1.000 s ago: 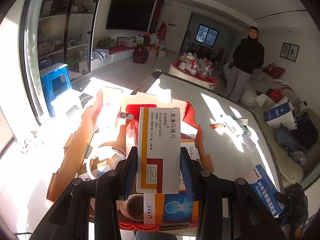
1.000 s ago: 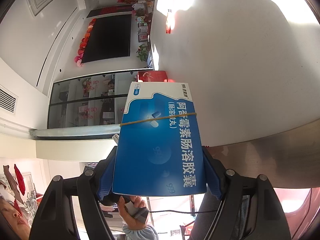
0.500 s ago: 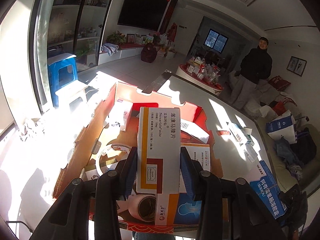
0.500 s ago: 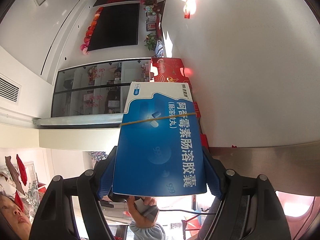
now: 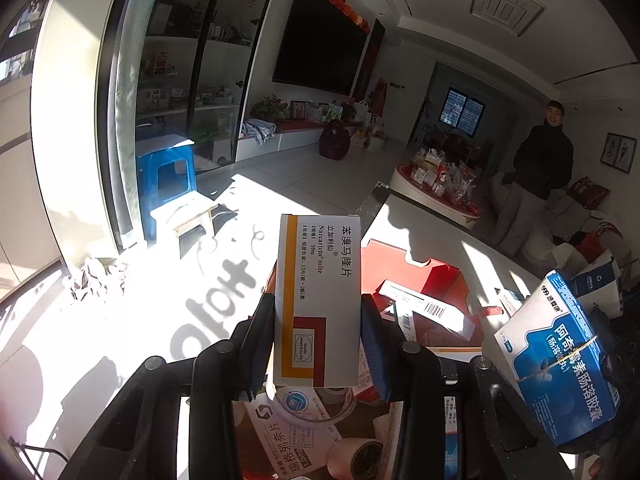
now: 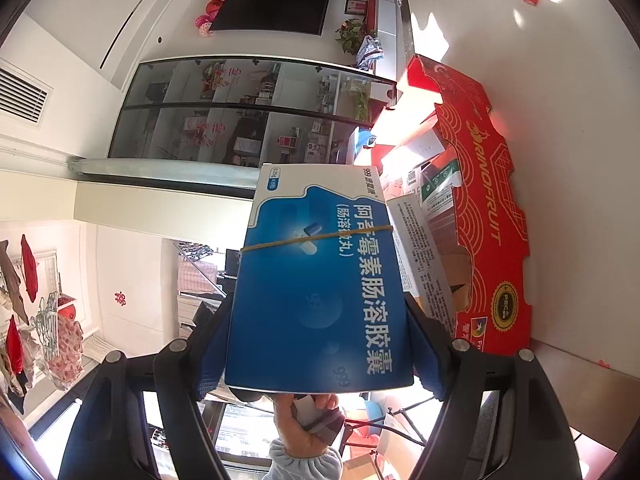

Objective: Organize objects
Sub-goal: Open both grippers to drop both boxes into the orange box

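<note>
My left gripper [image 5: 318, 316] is shut on a white medicine box [image 5: 320, 300] with orange and dark red stripes, held upright above the near left corner of a red cardboard box [image 5: 404, 264]. My right gripper [image 6: 316, 324] is shut on a blue medicine box [image 6: 316, 280] bound with a rubber band; the view is rolled sideways. That blue medicine box [image 5: 560, 360] also shows at the right of the left wrist view, close beside the left gripper. The red cardboard box [image 6: 480, 200] lies just beyond it, holding several medicine boxes and tape rolls.
The white table [image 5: 480, 248] carries small loose boxes [image 5: 508, 300] on its right side. A person [image 5: 536, 176] stands beyond the table's far end. A blue stool [image 5: 168, 176] and a low white stool [image 5: 188, 216] stand on the sunlit floor at left. A hand [image 6: 308, 420] shows under the right gripper.
The left gripper swung left with its white box, now seeing more floor. The right gripper rose and rolled, bringing the red cardboard box into its view and the blue box closer to the left gripper.
</note>
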Available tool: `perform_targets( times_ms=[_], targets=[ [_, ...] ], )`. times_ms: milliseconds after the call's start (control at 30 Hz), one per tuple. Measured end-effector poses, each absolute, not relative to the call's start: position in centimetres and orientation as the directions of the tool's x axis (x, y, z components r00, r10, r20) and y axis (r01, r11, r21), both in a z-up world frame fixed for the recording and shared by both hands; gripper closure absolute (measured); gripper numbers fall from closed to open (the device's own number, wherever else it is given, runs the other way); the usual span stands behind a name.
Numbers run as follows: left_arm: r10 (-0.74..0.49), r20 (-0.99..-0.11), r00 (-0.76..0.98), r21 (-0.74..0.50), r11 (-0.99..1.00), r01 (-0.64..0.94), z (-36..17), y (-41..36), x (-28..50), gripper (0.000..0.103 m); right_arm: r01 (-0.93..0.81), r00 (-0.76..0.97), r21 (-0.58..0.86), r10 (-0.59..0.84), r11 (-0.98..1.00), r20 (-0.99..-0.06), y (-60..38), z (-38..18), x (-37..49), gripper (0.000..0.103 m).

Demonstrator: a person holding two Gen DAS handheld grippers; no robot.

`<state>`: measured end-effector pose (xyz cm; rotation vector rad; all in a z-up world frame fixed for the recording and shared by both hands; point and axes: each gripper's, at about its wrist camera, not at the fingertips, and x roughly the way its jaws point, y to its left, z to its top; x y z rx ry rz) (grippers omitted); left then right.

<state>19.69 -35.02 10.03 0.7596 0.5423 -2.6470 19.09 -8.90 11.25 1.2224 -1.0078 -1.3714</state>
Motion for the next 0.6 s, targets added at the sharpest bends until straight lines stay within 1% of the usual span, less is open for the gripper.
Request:
perform_targets(
  times_ms=[67,133,200,267,400,467,500,533,567,600],
  targets=[
    [-0.217,-0.565,-0.796,-0.256,-0.871,0.419,10.1,-36.1,18.9,0.06,0.17,0.015,0.97,-0.984,-0.175,-0.18,-10.0,12.0,18.5,0.027],
    [-0.219,-0.584,-0.782,-0.203,-0.893,0.402,10.1,-35.9,17.7,0.06,0.225,0.006,0.947,-0.972,-0.228,-0.235,-11.4,13.2,17.7,0.027],
    [-0.19,-0.619,-0.762,-0.164,-0.917,0.363,9.6,-35.2,16.4,0.059,0.304,-0.018,0.894,-0.941,-0.328,-0.339,-13.2,14.6,16.9,0.027],
    [-0.136,-0.658,-0.741,-0.167,-0.933,0.319,8.5,-34.4,15.2,0.059,0.369,-0.049,0.826,-0.896,-0.427,-0.441,-15.1,15.7,16.3,0.027],
    [-0.112,-0.697,-0.708,-0.159,-0.939,0.304,7.0,-33.2,13.6,0.059,0.453,-0.104,0.693,-0.805,-0.561,-0.584,-18.1,16.6,15.6,0.027],
    [-0.115,-0.708,-0.697,-0.165,-0.932,0.322,6.6,-33.4,13.1,0.058,0.491,-0.138,0.625,-0.763,-0.607,-0.632,-19.2,16.9,15.6,0.027],
    [-0.118,-0.716,-0.688,-0.166,-0.929,0.332,6.4,-33.7,12.9,0.054,0.499,-0.144,0.608,-0.751,-0.618,-0.644,-19.6,17.0,15.5,0.026],
    [-0.115,-0.722,-0.682,-0.171,-0.926,0.337,6.2,-34.0,12.6,0.04,0.498,-0.146,0.607,-0.749,-0.62,-0.646,-19.6,16.9,15.4,0.026],
    [-0.112,-0.723,-0.682,-0.179,-0.923,0.341,6.0,-34.2,12.6,0.031,0.491,-0.149,0.617,-0.757,-0.615,-0.636,-19.2,16.8,15.4,0.025],
    [-0.119,-0.716,-0.688,-0.181,-0.92,0.347,6.1,-34.3,12.8,0.019,0.481,-0.162,0.629,-0.767,-0.61,-0.62,-18.5,16.8,15.3,0.025]
  ],
)
